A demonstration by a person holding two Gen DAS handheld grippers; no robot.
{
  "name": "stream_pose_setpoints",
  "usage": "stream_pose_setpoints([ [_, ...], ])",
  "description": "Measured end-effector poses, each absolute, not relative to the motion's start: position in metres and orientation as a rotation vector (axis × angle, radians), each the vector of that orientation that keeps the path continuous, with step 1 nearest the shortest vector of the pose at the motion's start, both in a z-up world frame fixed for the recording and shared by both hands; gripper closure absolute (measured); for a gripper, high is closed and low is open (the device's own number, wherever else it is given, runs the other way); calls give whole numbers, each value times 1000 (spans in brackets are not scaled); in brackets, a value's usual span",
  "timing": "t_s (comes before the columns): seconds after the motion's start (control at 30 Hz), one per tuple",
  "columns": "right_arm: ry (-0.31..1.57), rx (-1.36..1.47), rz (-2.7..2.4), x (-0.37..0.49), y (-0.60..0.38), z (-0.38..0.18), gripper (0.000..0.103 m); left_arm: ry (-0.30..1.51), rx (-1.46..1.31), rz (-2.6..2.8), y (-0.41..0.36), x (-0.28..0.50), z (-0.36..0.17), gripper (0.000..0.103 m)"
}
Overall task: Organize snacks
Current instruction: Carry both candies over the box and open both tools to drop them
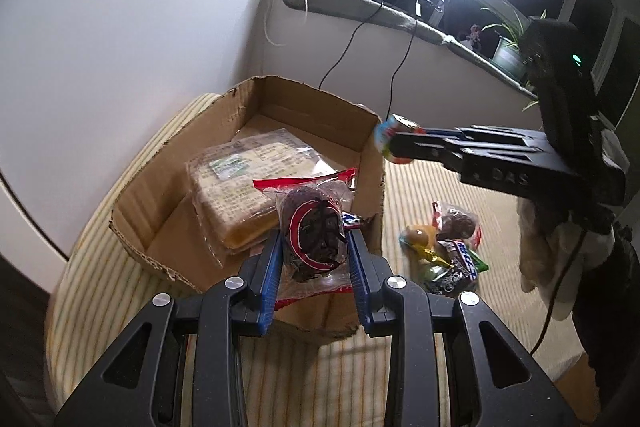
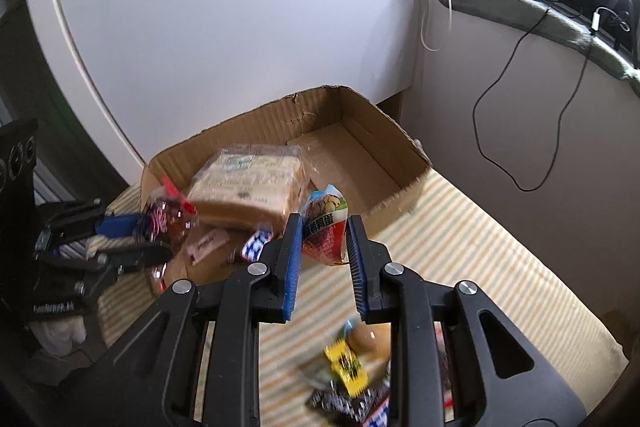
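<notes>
Box (image 1: 372, 163): brown corrugated card, torn ragged rims, open top, sitting on the striped cloth (image 1: 460, 187).
Bread (image 1: 236, 187): flat, squarish slab in clear crinkled film, lying inside the box.
My left claw (image 1: 314, 247): tilted down over the box's near wall, blue ribbed pads clamped on a cake pack (image 1: 314, 227) (dark lumpy round in clear plastic with red trim).
My right claw (image 2: 324, 239): also pointing down, pads pinching a small egg pouch (image 2: 324, 223), glossy, red and blue, puffed at the top; in the left view it hangs at the box's right corner.
Pile (image 1: 444, 247): loose shiny wrappers, a round yellow sweet and a chocolate bar, heaped on the cloth right of the box.
Glove (image 1: 548, 255): pale fabric on the hand behind my right claw.
</notes>
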State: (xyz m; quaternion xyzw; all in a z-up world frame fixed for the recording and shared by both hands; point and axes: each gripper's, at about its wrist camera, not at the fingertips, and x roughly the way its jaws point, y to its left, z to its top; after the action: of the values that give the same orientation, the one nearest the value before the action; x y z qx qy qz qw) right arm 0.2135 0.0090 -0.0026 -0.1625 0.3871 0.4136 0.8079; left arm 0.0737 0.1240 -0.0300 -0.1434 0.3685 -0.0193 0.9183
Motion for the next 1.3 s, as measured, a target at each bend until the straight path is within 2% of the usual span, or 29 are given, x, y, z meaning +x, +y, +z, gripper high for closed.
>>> stream_pose_setpoints([
  [0.93,928,-381,865,248,44,-44,79,817,-277,-42,118,96,-43,70],
  [0.97,926,-381,864,248,44,-44,72,816,-279,-40,119,96,-43,67],
  [1.0,923,-381,864,247,44,-43,61,814,-279,-39,119,95,-43,66],
  [1.07,907,-380,867,244,44,-40,48,808,-279,-35,120,94,-41,58],
  [1.1,900,-383,866,242,43,-38,44,806,-279,-33,120,94,-41,57],
  [1.3,880,-398,859,237,46,-35,26,798,-277,-27,120,89,-37,57],
])
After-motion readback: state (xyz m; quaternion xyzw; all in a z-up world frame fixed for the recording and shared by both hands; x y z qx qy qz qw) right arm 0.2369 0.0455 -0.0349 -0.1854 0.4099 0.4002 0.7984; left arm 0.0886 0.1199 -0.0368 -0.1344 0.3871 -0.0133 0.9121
